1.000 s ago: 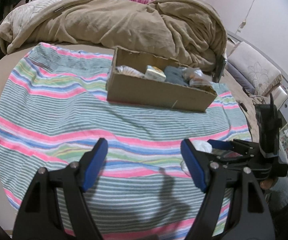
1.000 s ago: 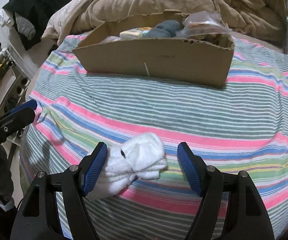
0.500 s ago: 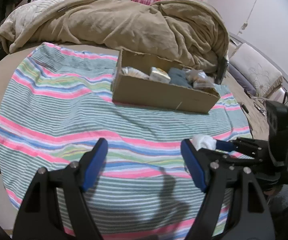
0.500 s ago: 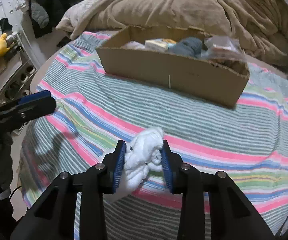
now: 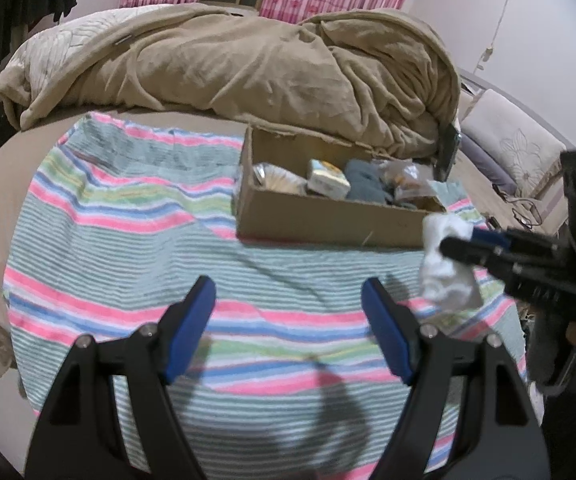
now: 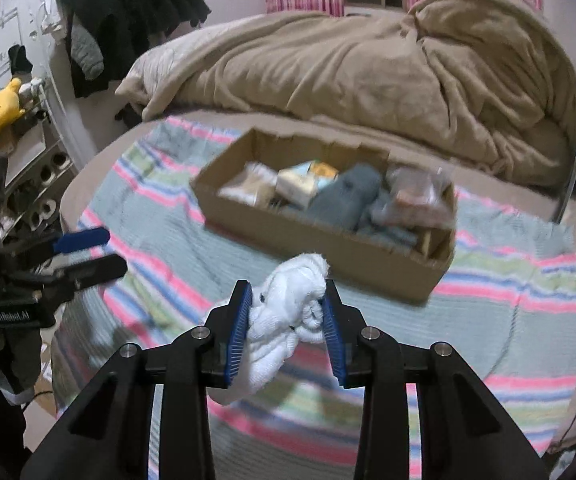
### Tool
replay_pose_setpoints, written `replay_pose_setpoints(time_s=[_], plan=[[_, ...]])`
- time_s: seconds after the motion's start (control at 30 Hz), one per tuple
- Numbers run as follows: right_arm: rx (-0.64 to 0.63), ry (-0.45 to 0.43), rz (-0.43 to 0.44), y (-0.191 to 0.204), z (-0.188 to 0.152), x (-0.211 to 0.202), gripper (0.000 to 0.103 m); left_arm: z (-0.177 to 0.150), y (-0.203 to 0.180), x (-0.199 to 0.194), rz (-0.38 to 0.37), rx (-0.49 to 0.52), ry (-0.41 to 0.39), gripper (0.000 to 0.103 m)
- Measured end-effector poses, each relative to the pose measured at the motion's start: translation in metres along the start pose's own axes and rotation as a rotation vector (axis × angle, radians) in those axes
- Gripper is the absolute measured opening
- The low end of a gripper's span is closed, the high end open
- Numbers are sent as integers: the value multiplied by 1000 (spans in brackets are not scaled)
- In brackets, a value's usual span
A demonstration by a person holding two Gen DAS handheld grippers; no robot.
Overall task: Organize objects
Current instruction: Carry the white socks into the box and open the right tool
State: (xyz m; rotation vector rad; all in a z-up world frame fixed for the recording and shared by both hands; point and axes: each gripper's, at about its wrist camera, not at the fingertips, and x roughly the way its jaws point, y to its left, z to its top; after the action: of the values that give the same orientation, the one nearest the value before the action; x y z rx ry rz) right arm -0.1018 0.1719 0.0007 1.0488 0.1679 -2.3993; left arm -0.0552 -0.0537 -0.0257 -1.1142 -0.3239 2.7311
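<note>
Transport step: right gripper (image 6: 287, 320) fingers clamped on white sock bundle (image 6: 288, 312), lifted above striped blanket (image 6: 528, 320), short of cardboard box (image 6: 328, 240). Left gripper (image 5: 288, 320) fingers apart, empty. Next: carry over box, release.

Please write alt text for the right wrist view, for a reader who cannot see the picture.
The right gripper is shut on a bundle of white socks, held above a striped blanket on a bed. Ahead lies an open cardboard box holding packets and grey cloth, with a beige duvet behind it. The left gripper shows at the left edge, open.
</note>
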Motion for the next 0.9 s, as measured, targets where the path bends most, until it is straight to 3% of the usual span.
replay_pose_setpoints(time_s=[0.53, 0.9], plan=[[-69, -84, 12, 10, 69, 26, 37, 35, 23, 17, 44, -1, -49, 77], [-92, -53, 30, 18, 105, 80, 37, 53, 37, 33, 66, 11, -57, 77]])
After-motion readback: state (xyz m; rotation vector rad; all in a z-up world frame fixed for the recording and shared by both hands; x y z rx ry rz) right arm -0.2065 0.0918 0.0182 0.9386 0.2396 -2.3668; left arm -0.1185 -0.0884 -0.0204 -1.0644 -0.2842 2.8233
